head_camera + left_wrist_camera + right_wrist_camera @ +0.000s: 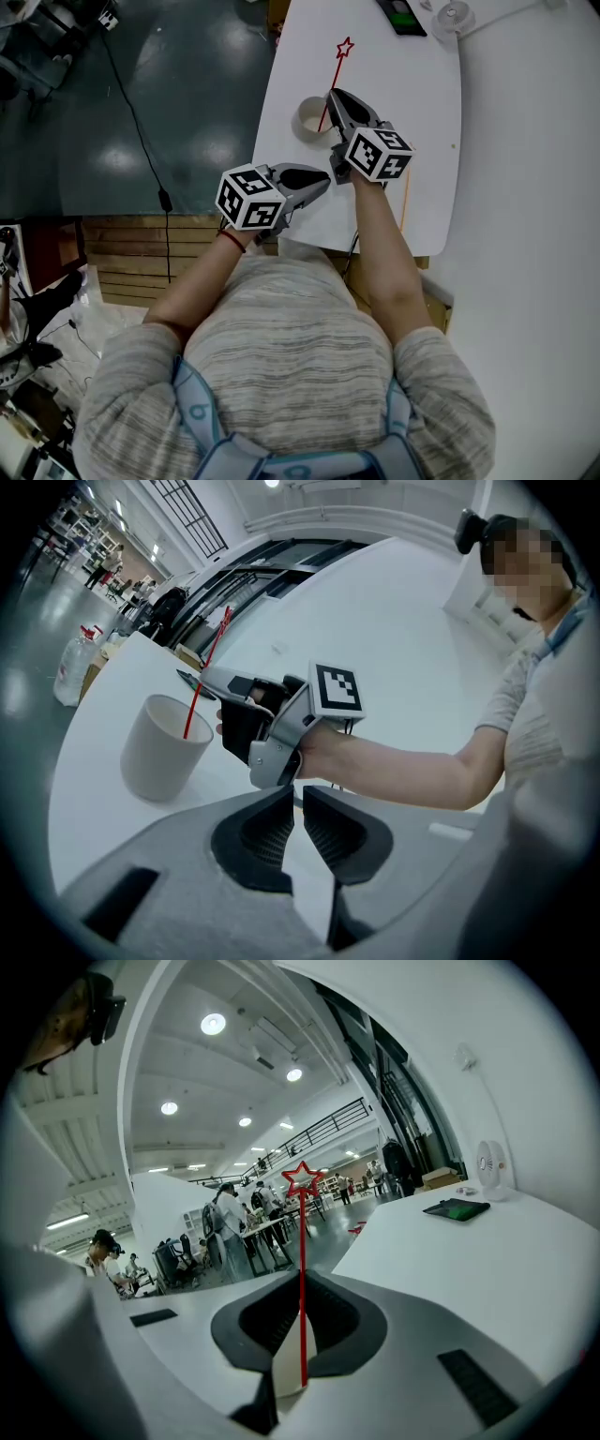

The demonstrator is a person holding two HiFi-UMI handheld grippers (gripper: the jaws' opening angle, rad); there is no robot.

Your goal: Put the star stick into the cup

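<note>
open table [427,94] right of cup [310,118], tablet [401,16] seemingly far

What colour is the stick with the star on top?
The star stick is red, star and all. The right gripper view shows it best.

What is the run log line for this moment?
right gripper: shut on star stick | star stick: lower end in cup | left gripper: shut, empty

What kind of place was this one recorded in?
Probably a large open lab or workshop hall: round ceiling lights, people at workbenches in the background, a mezzanine railing.
</note>
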